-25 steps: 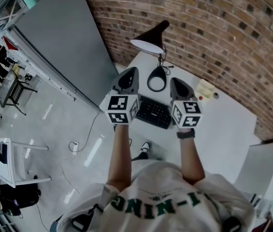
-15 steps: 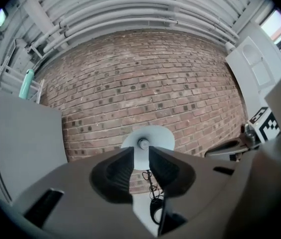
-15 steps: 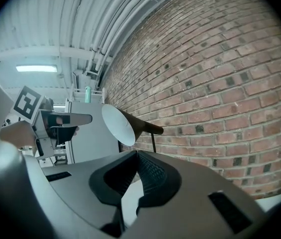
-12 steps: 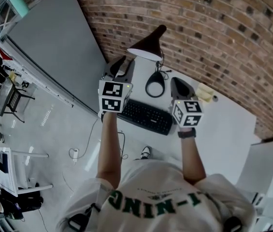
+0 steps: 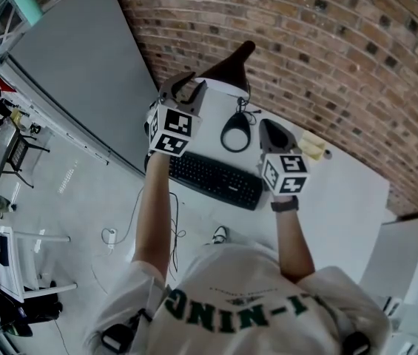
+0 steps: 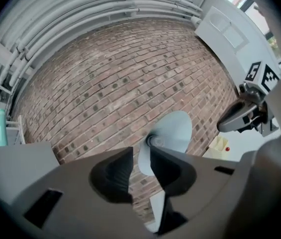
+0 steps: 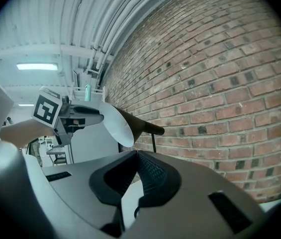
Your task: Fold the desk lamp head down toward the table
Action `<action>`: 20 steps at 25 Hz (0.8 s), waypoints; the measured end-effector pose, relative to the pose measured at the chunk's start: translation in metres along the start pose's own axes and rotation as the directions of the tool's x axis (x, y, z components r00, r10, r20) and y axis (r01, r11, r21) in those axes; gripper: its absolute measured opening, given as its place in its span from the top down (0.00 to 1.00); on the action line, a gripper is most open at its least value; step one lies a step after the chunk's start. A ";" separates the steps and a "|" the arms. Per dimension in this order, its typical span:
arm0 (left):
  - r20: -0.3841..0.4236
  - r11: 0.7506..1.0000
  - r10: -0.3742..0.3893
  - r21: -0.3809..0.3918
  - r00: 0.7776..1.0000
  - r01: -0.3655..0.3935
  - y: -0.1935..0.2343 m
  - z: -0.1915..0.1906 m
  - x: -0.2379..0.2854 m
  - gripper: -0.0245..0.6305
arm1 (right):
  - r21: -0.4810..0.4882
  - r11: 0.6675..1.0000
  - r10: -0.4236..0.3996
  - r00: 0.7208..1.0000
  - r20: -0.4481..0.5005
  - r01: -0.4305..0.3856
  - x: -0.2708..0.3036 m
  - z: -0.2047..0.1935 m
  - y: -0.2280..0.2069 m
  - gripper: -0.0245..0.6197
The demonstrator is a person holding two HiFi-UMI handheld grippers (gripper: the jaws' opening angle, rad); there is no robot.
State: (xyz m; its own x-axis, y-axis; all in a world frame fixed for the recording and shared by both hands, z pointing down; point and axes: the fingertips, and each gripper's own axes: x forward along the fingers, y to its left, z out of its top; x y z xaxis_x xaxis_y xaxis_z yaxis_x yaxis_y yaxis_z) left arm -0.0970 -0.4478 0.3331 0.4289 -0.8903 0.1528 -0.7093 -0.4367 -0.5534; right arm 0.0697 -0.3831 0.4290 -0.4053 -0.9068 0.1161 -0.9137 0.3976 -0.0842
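The left gripper [image 6: 141, 156] has its jaws apart and opening; a clear gap shows between them, no pad presses on anything, and the pale inside of the lamp head [image 6: 172, 133] is seen beyond the gap. In the head view its tips sit just beside the left rim of the shade, upper centre of the frame; contact cannot be told. The right gripper [image 7: 136, 154] has its jaws together on nothing and sits right of centre, apart from the lamp.

The lamp head is a black cone with a white inside. It stands raised and tilted, with its narrow end toward the brick wall [image 5: 327, 43]. A thin stem runs down to a ring-shaped base [image 5: 237, 133] on the white table [image 5: 342, 191], near the table's far corner.

The keyboard [image 5: 216, 177] lies along the near left edge. Bare tabletop opens to the right.

Count: one lamp, one keyboard, two grippers.
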 end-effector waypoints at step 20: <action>-0.013 0.982 -0.015 0.188 1.000 0.017 0.000 0.001 0.006 0.96 | -0.030 0.998 0.050 0.999 -0.020 -0.050 0.016 0.002 0.010 0.95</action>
State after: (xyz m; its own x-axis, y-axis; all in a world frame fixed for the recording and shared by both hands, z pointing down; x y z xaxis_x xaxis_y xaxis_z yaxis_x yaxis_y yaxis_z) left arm -0.0936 -0.4532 0.3336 0.4322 -0.8852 0.1719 -0.5838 -0.4200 -0.6948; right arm 0.0539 -0.3934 0.4283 -0.4507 -0.8830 0.1312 -0.8927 0.4466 -0.0606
